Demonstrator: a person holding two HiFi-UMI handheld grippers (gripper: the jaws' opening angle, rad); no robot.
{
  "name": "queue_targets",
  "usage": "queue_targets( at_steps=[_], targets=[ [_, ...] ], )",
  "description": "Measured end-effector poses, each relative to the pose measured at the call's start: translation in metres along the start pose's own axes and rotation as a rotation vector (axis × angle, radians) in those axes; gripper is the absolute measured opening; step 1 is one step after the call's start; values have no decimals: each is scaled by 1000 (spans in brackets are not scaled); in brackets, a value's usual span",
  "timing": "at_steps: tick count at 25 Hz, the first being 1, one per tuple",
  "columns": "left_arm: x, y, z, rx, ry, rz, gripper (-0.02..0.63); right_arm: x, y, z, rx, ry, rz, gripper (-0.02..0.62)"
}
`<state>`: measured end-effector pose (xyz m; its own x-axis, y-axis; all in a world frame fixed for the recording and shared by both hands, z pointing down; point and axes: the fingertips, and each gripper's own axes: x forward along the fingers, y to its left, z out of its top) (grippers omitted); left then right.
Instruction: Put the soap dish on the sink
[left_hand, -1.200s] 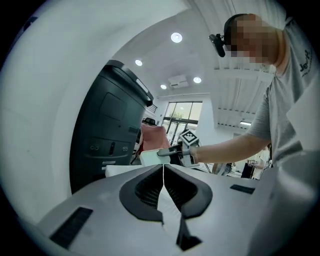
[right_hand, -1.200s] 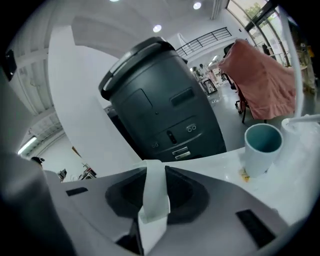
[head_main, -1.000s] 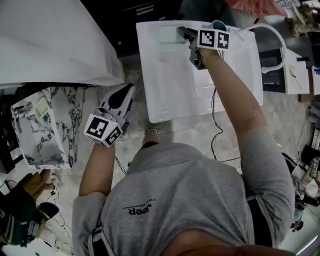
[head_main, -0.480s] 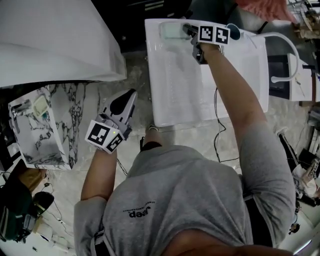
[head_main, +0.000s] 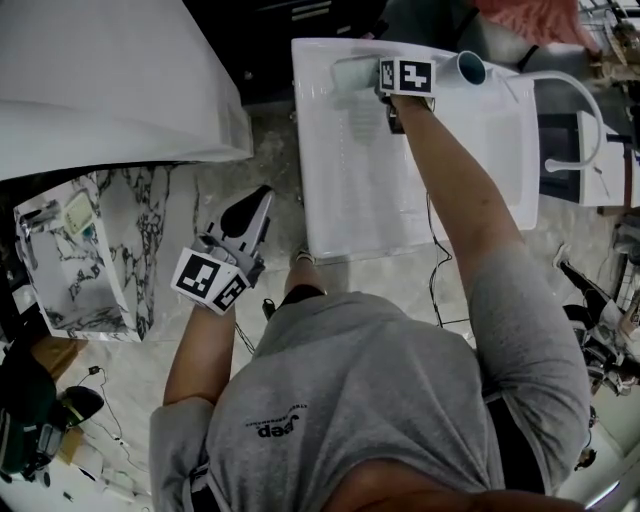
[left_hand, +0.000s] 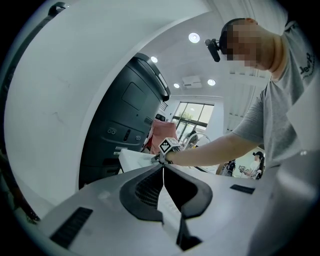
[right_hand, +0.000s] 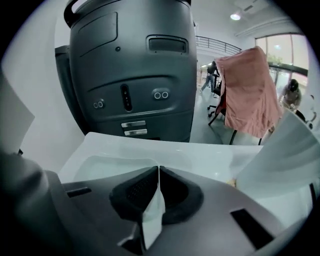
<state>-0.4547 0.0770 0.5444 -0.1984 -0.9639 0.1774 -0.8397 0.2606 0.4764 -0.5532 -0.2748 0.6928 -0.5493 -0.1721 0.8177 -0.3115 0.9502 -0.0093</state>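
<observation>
A pale green soap dish (head_main: 350, 72) lies at the far end of the white sink (head_main: 350, 190). In the right gripper view the soap dish (right_hand: 112, 170) sits in the sink (right_hand: 215, 155) just ahead of the jaws. My right gripper (head_main: 376, 77) points steeply down at the dish's near rim. Its jaws are closing and stand almost together (right_hand: 159, 170) on that rim, which they hide. My left gripper (head_main: 263, 194) hangs over the floor in front of the sink, shut (left_hand: 163, 167) with nothing between its fingers.
A curved white faucet (head_main: 563, 95) and a teal cup (head_main: 468, 68) stand at the sink's right. A large white tub (head_main: 100, 80) fills the upper left, with a marbled box (head_main: 80, 260) below it. A dark grey machine (right_hand: 130, 75) rises behind the sink.
My right gripper has tipped down onto the soap dish's near rim and its jaws have come together. The left gripper has hardly shifted.
</observation>
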Motion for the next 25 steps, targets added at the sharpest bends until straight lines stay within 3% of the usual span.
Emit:
queue_targets(
  at_steps=[9,13,16,25],
  targets=[
    [3,-11,-3,0,9,-13,20,-4,-4,-2,167,2,16,65],
    [6,-18,-1,12,14,-27,20,-18,-7,9,184,-43,26,138],
    [9,-21,5,22,14,-45,20,-37,-5,17,172,-84,38,152],
    [51,-75,33,89,31,-230,20,-158,-7,18,212,-267,201,146]
  ],
)
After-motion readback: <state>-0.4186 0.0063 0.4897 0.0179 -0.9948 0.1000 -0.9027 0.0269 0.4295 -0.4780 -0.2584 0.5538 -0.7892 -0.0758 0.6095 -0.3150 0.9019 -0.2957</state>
